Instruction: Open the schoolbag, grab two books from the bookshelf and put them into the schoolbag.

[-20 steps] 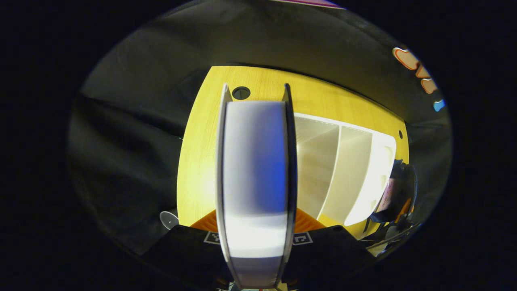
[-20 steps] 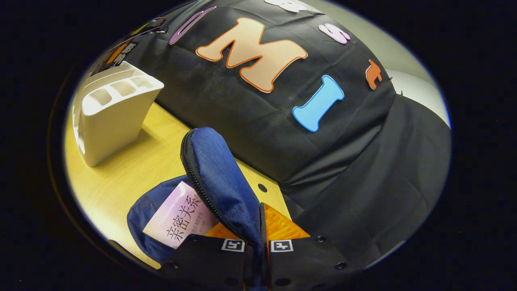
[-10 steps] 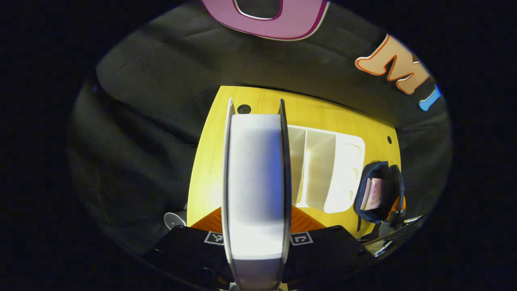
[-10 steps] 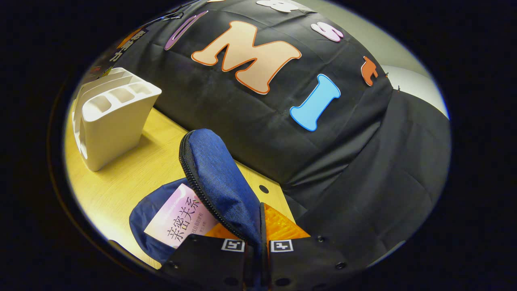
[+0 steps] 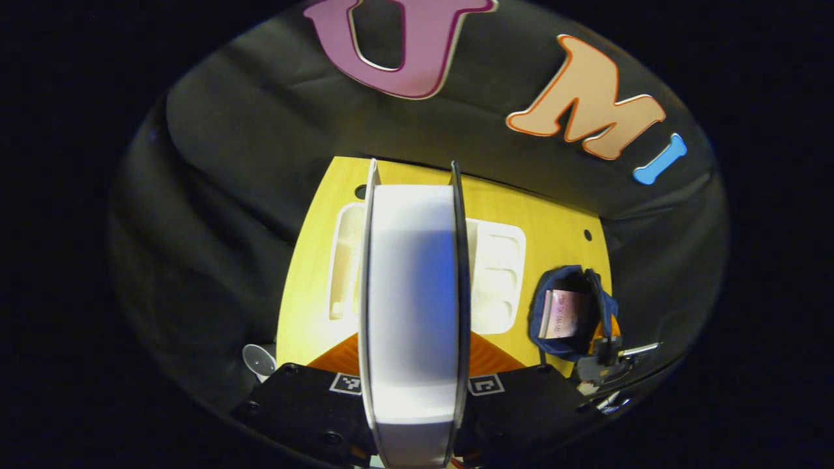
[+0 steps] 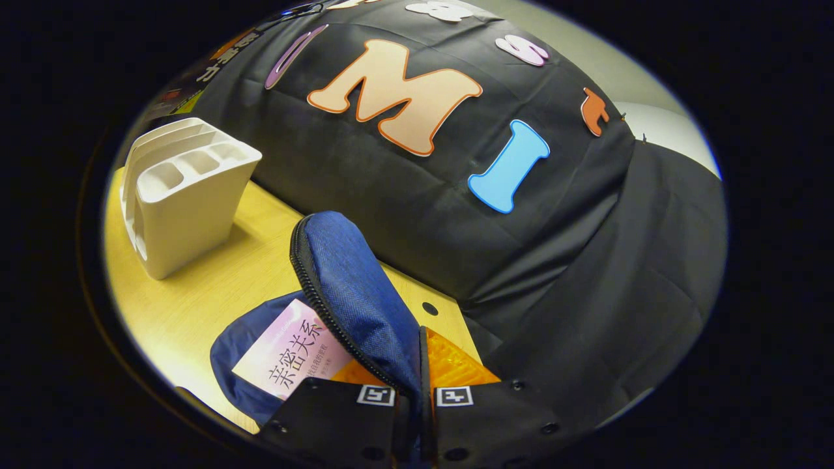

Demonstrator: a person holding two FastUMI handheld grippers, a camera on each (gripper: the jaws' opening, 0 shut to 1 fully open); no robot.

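Bookshelf (image 5: 498,273) now farther below | left jaws grip book (image 5: 412,306) lengthwise | right jaws pinch schoolbag (image 6: 352,299) flap

Left gripper (image 5: 414,339): I held it high, pointing downward, its two fingers clamped flat against opposite covers of a book (image 5: 412,293).
Right gripper (image 6: 417,381): my fingers were pinched together on the schoolbag flap (image 6: 355,293), holding it up.
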